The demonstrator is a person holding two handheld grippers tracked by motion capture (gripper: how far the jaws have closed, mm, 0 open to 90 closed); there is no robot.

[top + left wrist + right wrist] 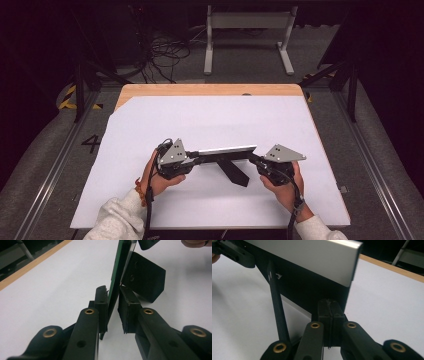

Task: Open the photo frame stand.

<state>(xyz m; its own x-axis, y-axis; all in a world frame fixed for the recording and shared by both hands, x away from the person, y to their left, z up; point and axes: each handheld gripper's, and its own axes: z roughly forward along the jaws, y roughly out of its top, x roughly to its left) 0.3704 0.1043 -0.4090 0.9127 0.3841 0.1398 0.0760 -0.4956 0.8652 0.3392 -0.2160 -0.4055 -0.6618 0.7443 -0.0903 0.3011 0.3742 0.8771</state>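
1. My left hand-held gripper (196, 156) sits at one end of a thin flat panel (226, 150). In the left gripper view its jaws are only slightly apart, with the panel's green edge (119, 272) standing between the pads. The left pad (101, 308) presses on the panel; the right pad (127, 311) shows a thin gap lower down, so I cannot tell how firmly that side bears.

2. My right hand-held gripper (251, 159) is at the panel's other end. In the right gripper view its jaws are pressed nearly together, pinching the panel's dark lower edge (312, 293) just below the silver face (317, 255).

3. The panel stands on its long edge between the two grippers, above the middle of the near half of the worktop, its bright face turned up and away from me.

4. A black stand piece (233, 172) juts from the panel's rear side toward me and slants down onto the sheet. In the left gripper view it shows as a dark block (145, 280) just beside the panel.

5. Both of my hands wrap the gripper bodies: the left hand (159, 179) and the right hand (283, 186), with pale sleeves at the bottom edge.

6. A white sheet (210, 120) covers most of the worktop (210, 89), whose wooden rim shows along the far edge.
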